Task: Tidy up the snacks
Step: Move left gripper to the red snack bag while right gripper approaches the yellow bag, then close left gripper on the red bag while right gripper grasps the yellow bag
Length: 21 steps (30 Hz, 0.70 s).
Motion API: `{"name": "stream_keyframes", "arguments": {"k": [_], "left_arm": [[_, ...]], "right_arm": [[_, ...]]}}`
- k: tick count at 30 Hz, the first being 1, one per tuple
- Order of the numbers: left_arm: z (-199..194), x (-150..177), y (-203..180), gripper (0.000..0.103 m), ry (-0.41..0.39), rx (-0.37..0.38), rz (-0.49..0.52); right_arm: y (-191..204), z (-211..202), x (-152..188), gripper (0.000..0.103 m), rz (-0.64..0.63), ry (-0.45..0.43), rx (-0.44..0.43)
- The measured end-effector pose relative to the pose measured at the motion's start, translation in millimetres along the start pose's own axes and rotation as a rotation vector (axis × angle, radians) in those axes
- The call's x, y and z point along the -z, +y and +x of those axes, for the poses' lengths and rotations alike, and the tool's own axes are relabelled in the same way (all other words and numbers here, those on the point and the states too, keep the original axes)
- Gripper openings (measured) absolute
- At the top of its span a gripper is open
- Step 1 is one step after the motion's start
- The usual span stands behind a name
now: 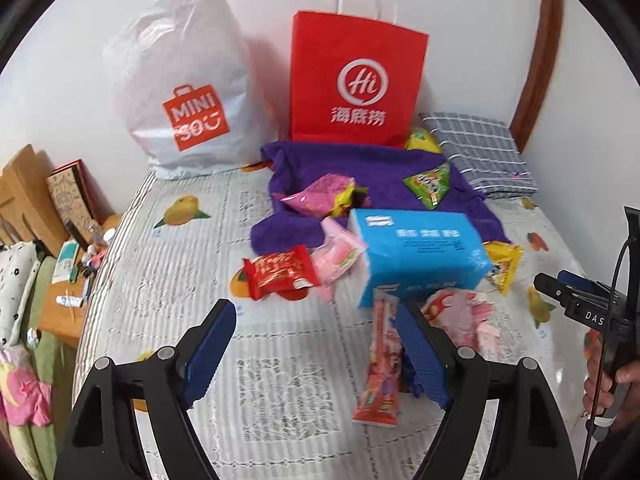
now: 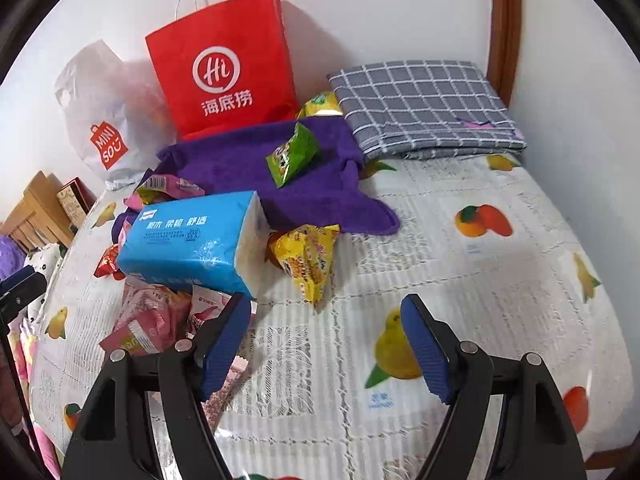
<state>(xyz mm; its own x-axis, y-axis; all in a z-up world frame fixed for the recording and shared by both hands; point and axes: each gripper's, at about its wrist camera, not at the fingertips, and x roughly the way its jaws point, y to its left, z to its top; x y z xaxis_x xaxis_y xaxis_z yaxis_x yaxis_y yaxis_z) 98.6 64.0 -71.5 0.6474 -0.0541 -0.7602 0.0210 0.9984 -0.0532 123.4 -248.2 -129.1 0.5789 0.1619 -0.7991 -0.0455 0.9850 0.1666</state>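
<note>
Crinkly foil snack packets (image 1: 280,272) surround a boxy blue tissue pack (image 1: 420,256); both tongs (image 1: 320,320) (image 2: 326,312) released.

Tissue pack (image 1: 420,258) lies on snacks, bags (image 1: 356,80) behind

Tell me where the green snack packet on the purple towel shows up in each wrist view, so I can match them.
Left wrist: green snack packet sits upper right of centre, on the purple towel.
Right wrist: green snack packet sits just left of centre, upper half, on the towel.
Shared landmark: red paper bag standing behind the towel.
</note>
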Motion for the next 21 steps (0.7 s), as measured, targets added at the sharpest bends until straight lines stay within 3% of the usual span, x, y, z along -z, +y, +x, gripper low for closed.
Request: {"name": "stream_keyframes", "arguments": {"k": [6,17,20,21], "left_arm": [[19,-1,20,0.081,0.037,-0.033,-0.051],[56,-4,29,0.081,0.107,-0.024,-0.066],[70,-5,31,0.081,0.128,-0.035,-0.076],[73,-5,32,0.081,0.132,-0.037,-0.085]], "right_arm": [[9,37,-8,0.076,-0.041,0.015,-0.014],[5,89,-19,0.067,-0.071,0.053,0.006],[6,93,-21,0.059,-0.089,0.047,-0.001],[6,92,-21,0.051,-0.09,0.046,-0.013]]}}
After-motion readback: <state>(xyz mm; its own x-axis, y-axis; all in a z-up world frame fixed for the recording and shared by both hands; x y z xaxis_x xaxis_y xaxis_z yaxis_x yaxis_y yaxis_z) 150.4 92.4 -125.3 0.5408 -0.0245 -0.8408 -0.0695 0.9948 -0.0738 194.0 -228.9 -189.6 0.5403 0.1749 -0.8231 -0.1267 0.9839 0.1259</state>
